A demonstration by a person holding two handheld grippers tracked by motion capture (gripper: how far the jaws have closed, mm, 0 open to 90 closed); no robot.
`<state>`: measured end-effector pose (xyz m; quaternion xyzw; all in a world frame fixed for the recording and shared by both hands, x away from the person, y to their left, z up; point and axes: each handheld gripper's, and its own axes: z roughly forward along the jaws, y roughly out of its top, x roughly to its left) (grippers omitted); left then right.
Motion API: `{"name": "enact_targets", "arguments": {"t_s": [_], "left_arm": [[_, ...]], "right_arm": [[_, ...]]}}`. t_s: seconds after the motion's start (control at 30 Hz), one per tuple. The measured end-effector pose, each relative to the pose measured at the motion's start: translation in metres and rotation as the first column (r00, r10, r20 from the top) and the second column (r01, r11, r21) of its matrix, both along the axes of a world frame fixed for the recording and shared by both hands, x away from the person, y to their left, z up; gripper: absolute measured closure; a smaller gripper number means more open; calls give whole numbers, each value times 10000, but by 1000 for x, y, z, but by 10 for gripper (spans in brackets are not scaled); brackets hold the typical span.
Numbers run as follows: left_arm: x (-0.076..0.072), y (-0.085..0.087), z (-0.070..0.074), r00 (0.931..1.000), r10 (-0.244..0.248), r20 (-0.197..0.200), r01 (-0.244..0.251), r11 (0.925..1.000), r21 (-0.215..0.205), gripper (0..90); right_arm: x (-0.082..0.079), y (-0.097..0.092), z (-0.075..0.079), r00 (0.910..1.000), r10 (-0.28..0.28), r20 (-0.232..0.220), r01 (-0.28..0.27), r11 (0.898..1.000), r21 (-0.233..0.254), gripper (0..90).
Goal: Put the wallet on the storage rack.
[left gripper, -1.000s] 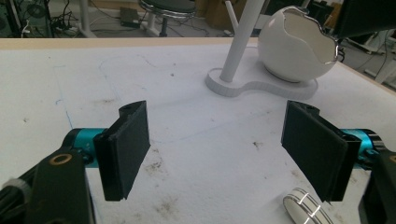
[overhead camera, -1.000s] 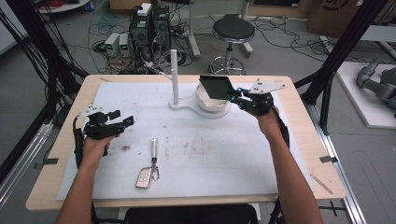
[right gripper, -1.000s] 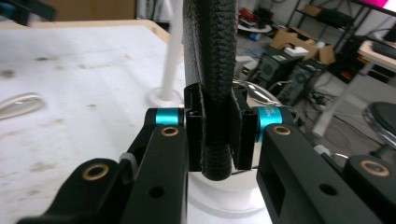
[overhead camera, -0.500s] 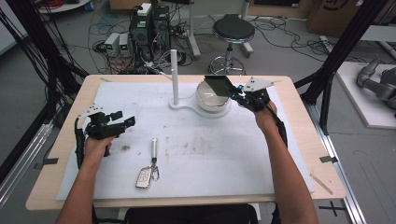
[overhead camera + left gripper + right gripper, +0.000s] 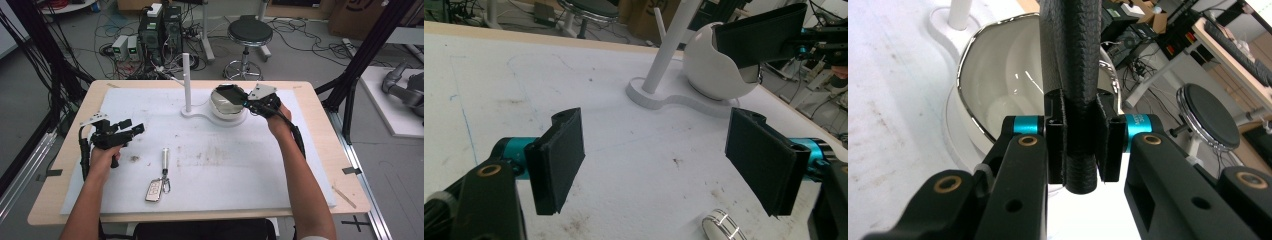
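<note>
Right tool (image 5: 246, 103) carried black wallet (image 5: 1070, 75) over white bowl (image 5: 998, 85).

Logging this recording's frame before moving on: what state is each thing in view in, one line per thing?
Left gripper: open, nothing between the jaws, held above the table.
Right gripper: shut on the black wallet, above the bowl.
White bowl: upright on its stand, nothing visible inside.
Key fob: lying flat on the white mat, untouched.
White post: upright.
</note>
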<state>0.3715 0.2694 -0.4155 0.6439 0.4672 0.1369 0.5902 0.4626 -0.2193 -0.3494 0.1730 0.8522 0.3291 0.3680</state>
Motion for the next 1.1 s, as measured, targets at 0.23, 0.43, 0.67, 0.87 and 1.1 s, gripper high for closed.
{"name": "enact_targets", "arguments": {"t_s": [0.23,0.43,0.67,0.87,1.1], "left_arm": [[1,-1,-1,10000,-77,-51,77,9999,-67,237],[1,-2,-2,9999,-101,-98,100,9999,-111,236],[1,-2,-2,9999,-118,-73,117,9998,-143,238],[1,-1,-3,9999,-86,-139,83,9998,-201,238],[1,0,-4,9998,-66,-179,61,9996,-270,238]], "right_arm": [[1,2,-2,10000,-46,-13,45,10000,-77,776],[-1,3,0,9999,63,104,-61,9998,-179,770],[0,8,-4,9998,135,130,-131,9994,-311,772],[6,16,-10,10000,-39,8,39,10000,-3,730],[7,12,-10,9972,-106,-739,169,9963,842,611]]}}
